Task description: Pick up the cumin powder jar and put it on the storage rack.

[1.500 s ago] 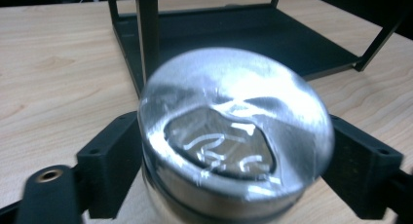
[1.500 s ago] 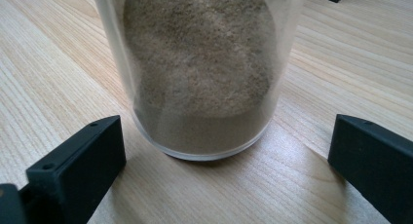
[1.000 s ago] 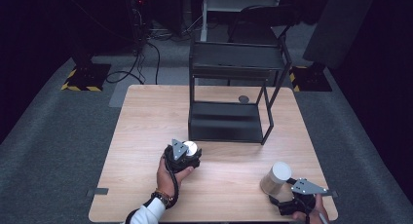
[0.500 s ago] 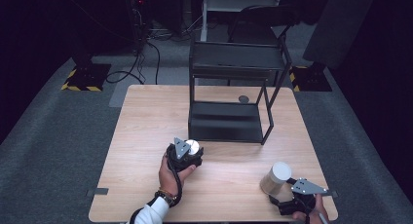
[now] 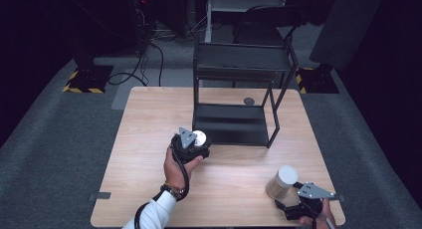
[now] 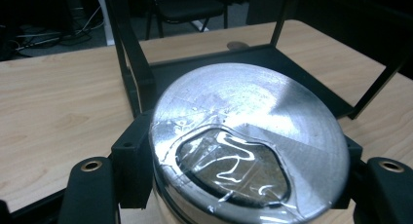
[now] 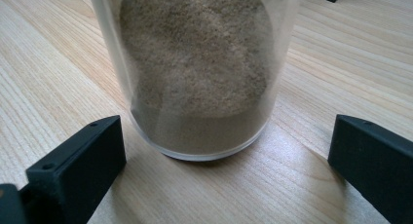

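High view: the left gripper (image 5: 191,147) sits over the middle of the wooden table (image 5: 144,139), held by a hand (image 5: 175,165) whose white sleeve (image 5: 149,216) runs off the bottom edge. A small round silver can (image 5: 200,137) pokes out just ahead of it, half covered by the grey plate, so the jaws themselves are hidden here. Straight beyond the can stands a black metal rack (image 5: 239,89), its lower shelf resting on the table. A small dark disc (image 5: 249,101) lies on the table behind that shelf; what it is cannot be made out. The right gripper (image 5: 298,206) is at the table's near right corner, its hand mostly cut off by the frame. Just ahead of it stands a clear jar (image 5: 281,181) with a pale lid.

Left gripper view: the can (image 6: 248,146) lies between the two black jaws, which press against its sides, so this gripper has closed on it. Its top is brushed metal with a dark opening covered by a wrinkled clear film; the can's lower body is hidden. The rack's post and lower shelf (image 6: 204,68) rise just behind it.

Right gripper view: the jaws stand wide apart, one on either side of the jar (image 7: 199,73), neither touching it. The jar stands upright on the table (image 7: 53,83), partly filled with brownish powder. Its top is cut off.
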Available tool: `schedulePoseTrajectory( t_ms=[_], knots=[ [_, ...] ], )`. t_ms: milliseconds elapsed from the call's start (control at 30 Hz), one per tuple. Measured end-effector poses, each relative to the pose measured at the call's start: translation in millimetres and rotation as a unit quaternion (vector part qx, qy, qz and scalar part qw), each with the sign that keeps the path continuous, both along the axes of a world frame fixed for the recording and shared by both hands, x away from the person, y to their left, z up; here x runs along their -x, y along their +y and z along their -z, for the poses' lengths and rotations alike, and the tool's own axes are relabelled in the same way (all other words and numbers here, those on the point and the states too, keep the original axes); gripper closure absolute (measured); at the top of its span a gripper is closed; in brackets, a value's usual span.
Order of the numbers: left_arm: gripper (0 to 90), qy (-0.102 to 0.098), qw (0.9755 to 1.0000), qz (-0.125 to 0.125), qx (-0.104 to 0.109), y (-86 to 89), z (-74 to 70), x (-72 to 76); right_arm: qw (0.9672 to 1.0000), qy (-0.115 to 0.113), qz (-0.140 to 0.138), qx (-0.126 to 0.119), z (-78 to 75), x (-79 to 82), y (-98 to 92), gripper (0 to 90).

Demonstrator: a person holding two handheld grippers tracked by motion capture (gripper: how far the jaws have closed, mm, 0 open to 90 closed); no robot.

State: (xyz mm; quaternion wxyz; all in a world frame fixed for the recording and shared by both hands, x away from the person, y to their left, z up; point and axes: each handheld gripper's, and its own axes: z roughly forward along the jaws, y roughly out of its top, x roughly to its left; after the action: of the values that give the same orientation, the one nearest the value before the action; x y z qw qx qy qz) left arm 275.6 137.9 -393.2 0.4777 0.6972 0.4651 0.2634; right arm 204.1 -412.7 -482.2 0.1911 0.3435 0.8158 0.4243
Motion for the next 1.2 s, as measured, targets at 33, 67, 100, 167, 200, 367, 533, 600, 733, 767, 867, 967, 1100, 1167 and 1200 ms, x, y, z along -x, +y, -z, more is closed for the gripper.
schedulePoseTrajectory(
  t_ms=[33, 67, 100, 167, 200, 367, 533, 600, 733, 767, 867, 967, 1100, 1167, 1200],
  knots=[
    [31.8, -0.001, 1.0, -0.001, 0.001, -0.2, -3.8, -1.3, 1.0, 0.0, 0.0, 0.0, 0.0, 0.0, 0.0, 0.0],
    [31.8, -0.003, 1.0, -0.001, 0.002, -0.3, -7.3, -2.2, 1.0, 0.0, 0.0, 0.0, 0.0, 0.0, 0.0, 0.0],
    [31.8, -0.004, 1.0, -0.001, 0.002, -0.1, -11.1, -3.4, 1.0, 0.0, 0.0, 0.0, 0.0, 0.0, 0.0, 0.0],
    [31.8, -0.006, 1.0, -0.001, -0.001, -1.4, -19.2, -5.8, 1.0, 0.0, 0.0, 0.0, 0.0, 0.0, 0.0, 0.0],
    [31.8, -0.006, 1.0, -0.002, 0.001, -1.8, -22.8, -7.1, 1.0, 0.0, 0.0, 0.0, 0.0, 0.0, 0.0, 0.0],
    [31.8, -0.009, 0.9999, -0.001, 0.012, -3.3, -41.5, -14.1, 1.0, 0.0, 0.0, 0.0, 0.0, -0.1, 0.0, 0.0],
    [31.8, -0.017, 0.9997, 0.003, 0.014, -7.3, -62.7, -21.6, 1.0, 0.0, 0.0, 0.0, 0.0, -0.3, 0.0, 0.0],
    [31.8, -0.024, 0.9996, 0.005, 0.012, -9.4, -71.6, -23.9, 1.0, 0.001, 0.0, 0.0, 0.0, -0.3, 0.0, 0.0],
    [31.8, -0.034, 0.9993, 0.008, 0.011, -13.2, -88.7, -28.8, 1.0, 0.001, 0.0, 0.0, 0.0, -0.3, 0.0, 0.0],
    [31.8, -0.035, 0.9993, 0.01, 0.011, -14.0, -93.0, -30.2, 1.0, 0.001, 0.0, -0.001, 0.0, -0.2, 0.0, 0.0],
    [31.9, -0.039, 0.9991, 0.014, 0.005, -17.3, -105.5, -33.5, 1.0, 0.001, 0.0, -0.001, 0.0, -0.2, 0.0, 0.0],
    [31.9, -0.043, 0.9989, 0.014, 0.008, -20.2, -116.3, -37.2, 1.0, 0.0, 0.0, 0.0, 0.1, -0.3, 0.0, 0.0],
    [31.9, -0.046, 0.9988, 0.014, 0.011, -23.4, -130.4, -43.3, 1.0, 0.0, 0.0, -0.001, 0.1, -0.5, -0.1, 0.0],
    [31.8, -0.049, 0.9986, 0.015, 0.01, -25.3, -137.2, -45.4, 1.0, 0.0, 0.0, -0.001, 0.0, -0.5, -0.1, 0.0],
    [31.9, -0.051, 0.9986, 0.015, 0.01, -26.2, -140.1, -46.3, 1.0, 0.0, 0.0, -0.001, 0.0, -0.5, -0.1, 0.0]
  ],
)
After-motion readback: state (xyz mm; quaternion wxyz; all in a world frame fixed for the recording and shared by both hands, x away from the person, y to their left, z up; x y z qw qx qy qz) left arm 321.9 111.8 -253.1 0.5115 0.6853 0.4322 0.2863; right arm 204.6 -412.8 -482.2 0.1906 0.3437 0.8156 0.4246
